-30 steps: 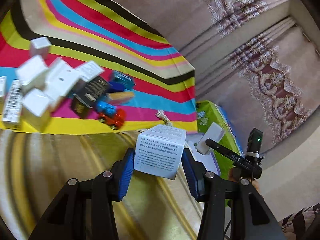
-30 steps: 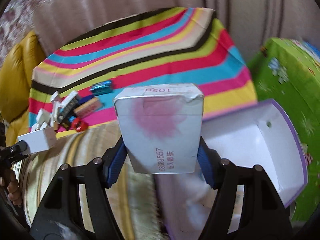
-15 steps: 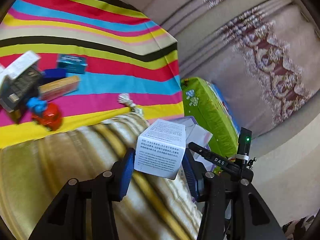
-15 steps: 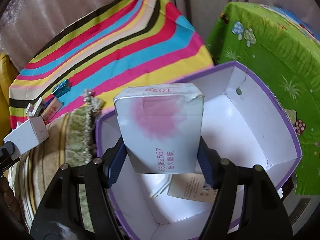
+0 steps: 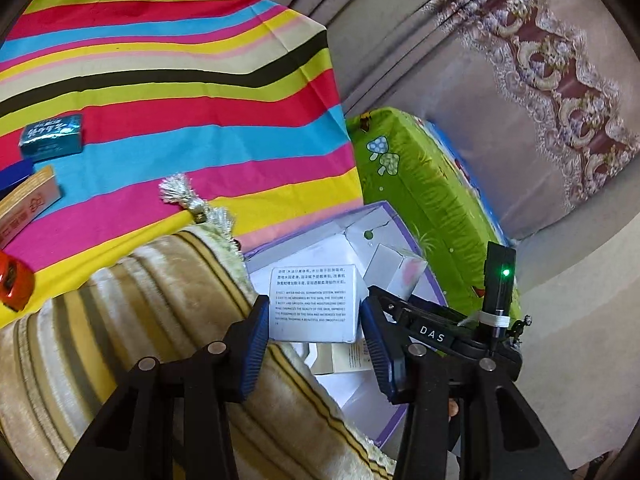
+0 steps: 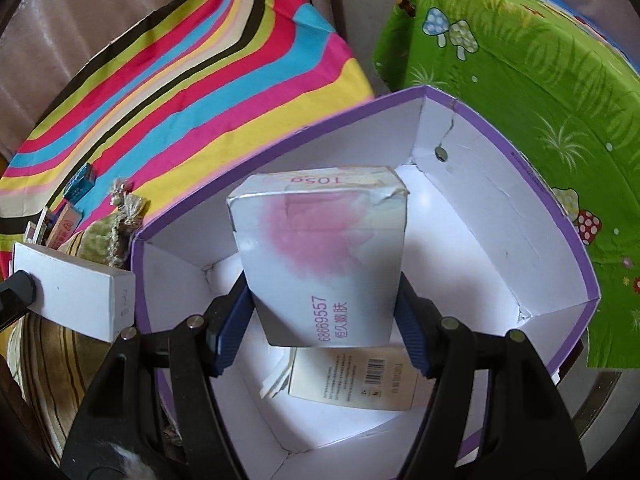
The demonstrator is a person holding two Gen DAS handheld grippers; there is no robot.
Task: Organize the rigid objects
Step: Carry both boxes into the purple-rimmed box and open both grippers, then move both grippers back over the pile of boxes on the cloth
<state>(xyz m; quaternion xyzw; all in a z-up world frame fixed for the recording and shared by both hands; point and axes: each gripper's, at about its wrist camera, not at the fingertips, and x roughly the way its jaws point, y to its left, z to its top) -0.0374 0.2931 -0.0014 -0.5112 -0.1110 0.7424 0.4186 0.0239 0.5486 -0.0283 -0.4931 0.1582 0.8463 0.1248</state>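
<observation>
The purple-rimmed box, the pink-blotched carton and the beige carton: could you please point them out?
purple-rimmed box [image 6: 500, 216], right wrist view, inner white wall.
pink-blotched carton [image 6: 320, 248], right wrist view, front face.
beige carton [image 6: 360, 380], right wrist view, printed face.

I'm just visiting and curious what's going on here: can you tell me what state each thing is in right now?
Left gripper: jaws shut on the white text box.
White text box: held above the bin's edge.
Right gripper: jaws shut on the pink-blotched box.
Pink-blotched box: held over the bin's inside.
Purple-rimmed bin: open-topped.
Beige carton: lying flat inside the bin.
</observation>
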